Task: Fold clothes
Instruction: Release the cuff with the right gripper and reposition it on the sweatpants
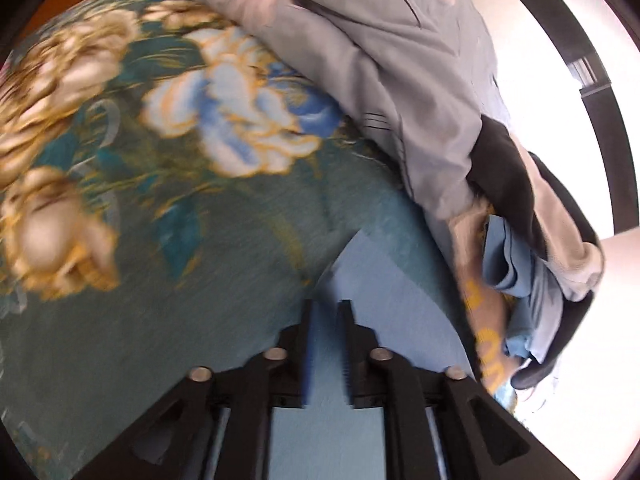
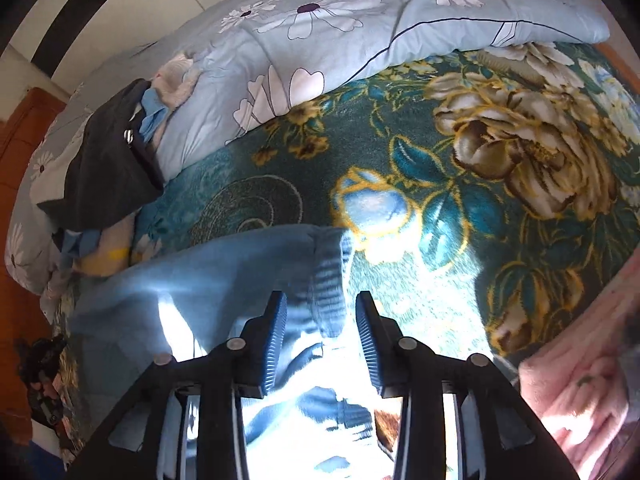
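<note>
Blue garment (image 2: 224,276), ribbed cuff (image 2: 332,280) between right fingers (image 2: 276,344), pointing away

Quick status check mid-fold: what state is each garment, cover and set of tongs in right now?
Left tongs: nearly closed, blue cloth between them; grip unclear.
Right tongs: open, straddling the ribbed cuff.
Blue garment: spread on the bed, not folded.
Clothes pile: heaped, unfolded.
Daisy quilt: bunched along the bed's far side.
Floral blanket: laid flat.
</note>
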The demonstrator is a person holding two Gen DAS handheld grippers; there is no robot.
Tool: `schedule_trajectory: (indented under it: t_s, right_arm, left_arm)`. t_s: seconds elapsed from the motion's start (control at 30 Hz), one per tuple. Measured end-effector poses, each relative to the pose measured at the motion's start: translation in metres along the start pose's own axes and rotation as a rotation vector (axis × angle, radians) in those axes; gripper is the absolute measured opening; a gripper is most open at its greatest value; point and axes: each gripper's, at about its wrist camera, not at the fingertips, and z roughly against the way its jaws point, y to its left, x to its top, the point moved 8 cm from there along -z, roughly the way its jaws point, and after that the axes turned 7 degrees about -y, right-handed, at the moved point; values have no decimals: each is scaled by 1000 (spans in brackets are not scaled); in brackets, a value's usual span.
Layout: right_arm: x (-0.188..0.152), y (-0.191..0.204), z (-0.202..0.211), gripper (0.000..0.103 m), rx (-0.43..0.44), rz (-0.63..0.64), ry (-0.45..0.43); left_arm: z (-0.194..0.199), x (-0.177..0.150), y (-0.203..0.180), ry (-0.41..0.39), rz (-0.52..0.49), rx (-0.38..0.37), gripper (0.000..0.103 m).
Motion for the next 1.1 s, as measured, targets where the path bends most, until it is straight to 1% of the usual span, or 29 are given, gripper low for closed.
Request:
schedule_trajectory:
  t_s: [0.03,0.1,0.17,0.23,0.33,0.37,0.43,0.5,0.6,0.63,0.67,0.73,0.8,0.83,0.87,0.9,0.93,1.03,1.1]
  right_arm:
    - [-11,-1,7,42,6,-4,11]
    - [-41,-11,18,45,2,-20,45]
    - [-73,-23,27,45,-5,-53,82]
    - [-103,-38,30,45,7,-124,113]
    - [-131,-50,29,46,64,-247,141]
    - [-136,-50,28,45,93,-271,143]
    - [-140,-46,22,45,152,-311,143]
    - [-140,-43,13,45,188,-364,142]
    - [-137,-33,4,45,225,-411,137]
    - [-136,-29,1,45,232,-421,135]
    - [-136,-27,-1,45,220,-421,132]
    - [-136,-25,-3,45,207,-438,122]
    - [-135,-26,-3,34,202,-466,109]
    - [-135,-26,-3,15,200,-480,102]
    - [-134,-27,-2,8,197,-491,95]
    - [-133,-27,1,8,189,-485,85]
    - [-132,-27,5,7,181,-480,76]
    - [-125,-25,26,4,170,-451,26]
    - [-120,-24,47,3,168,-431,-19]
  left_arm:
    - [13,-3,7,-11,1,1,44]
    - [37,-13,25,-25,8,25,52]
    - [59,-28,50,-31,18,61,53]
    - [77,-46,76,-23,37,94,53]
    - [96,-75,115,2,92,126,54]
    - [100,-82,125,4,115,136,54]
    - [101,-94,140,22,178,110,54]
    - [96,-103,148,52,224,88,54]
    - [85,-115,151,118,225,88,54]
    - [83,-117,150,124,211,95,54]
    - [80,-120,150,125,202,97,54]
    - [79,-121,151,112,212,90,54]
    - [80,-121,152,97,220,74,52]
    - [80,-121,153,90,224,67,50]
    - [81,-121,154,83,225,70,46]
    - [83,-121,156,75,226,78,31]
    - [85,-120,158,65,230,78,4]
    - [95,-114,154,23,262,45,3]
    - [108,-109,142,-8,232,8,3]
